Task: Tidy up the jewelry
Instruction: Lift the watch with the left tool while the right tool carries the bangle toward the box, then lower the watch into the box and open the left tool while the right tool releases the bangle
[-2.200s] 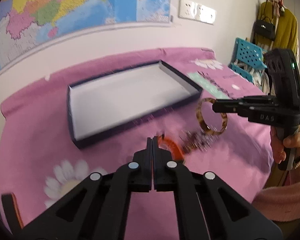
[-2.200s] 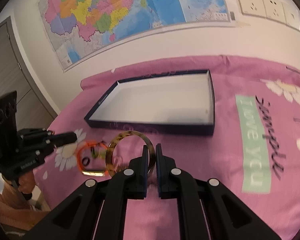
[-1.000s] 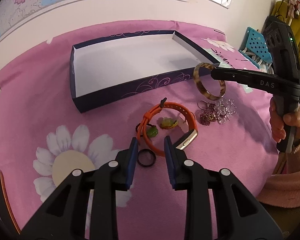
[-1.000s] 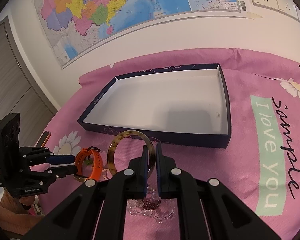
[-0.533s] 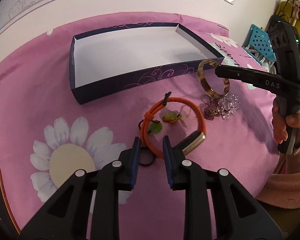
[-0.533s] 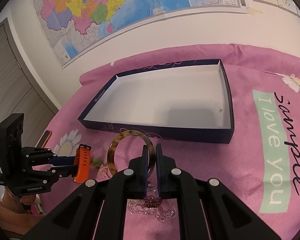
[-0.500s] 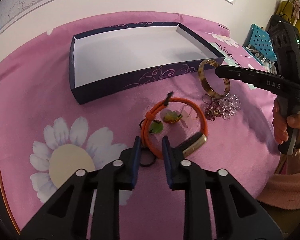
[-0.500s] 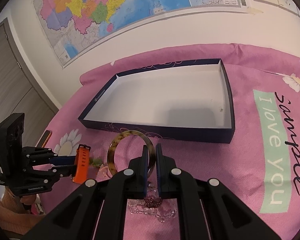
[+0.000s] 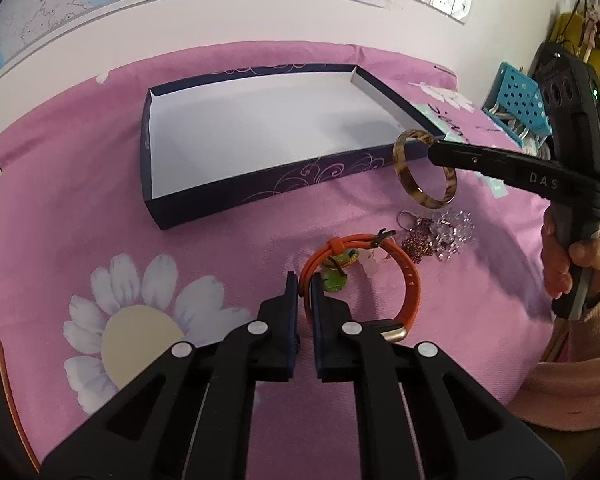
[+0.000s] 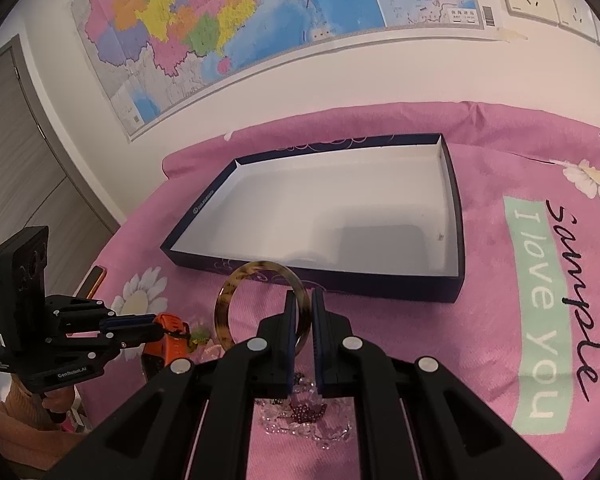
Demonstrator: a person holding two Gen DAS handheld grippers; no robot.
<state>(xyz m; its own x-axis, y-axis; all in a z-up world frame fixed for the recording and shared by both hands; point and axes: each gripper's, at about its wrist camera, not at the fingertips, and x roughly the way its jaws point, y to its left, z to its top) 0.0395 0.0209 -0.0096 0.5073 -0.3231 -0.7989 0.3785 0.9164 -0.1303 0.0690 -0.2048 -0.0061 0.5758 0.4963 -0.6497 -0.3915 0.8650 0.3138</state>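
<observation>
While both tools grip, lift each piece clear before carrying it over the box wall. Nearest: left gripper, jaws just closed, pinching the orange rubbery watch band on the pink cloth. Right of it, beaded clusters, glittery, loose. Beyond: right gripper clamping the rigid tortoiseshell bangle, held aloft. Far: shallow rectangular box, navy walls, white floor, nothing inside.
</observation>
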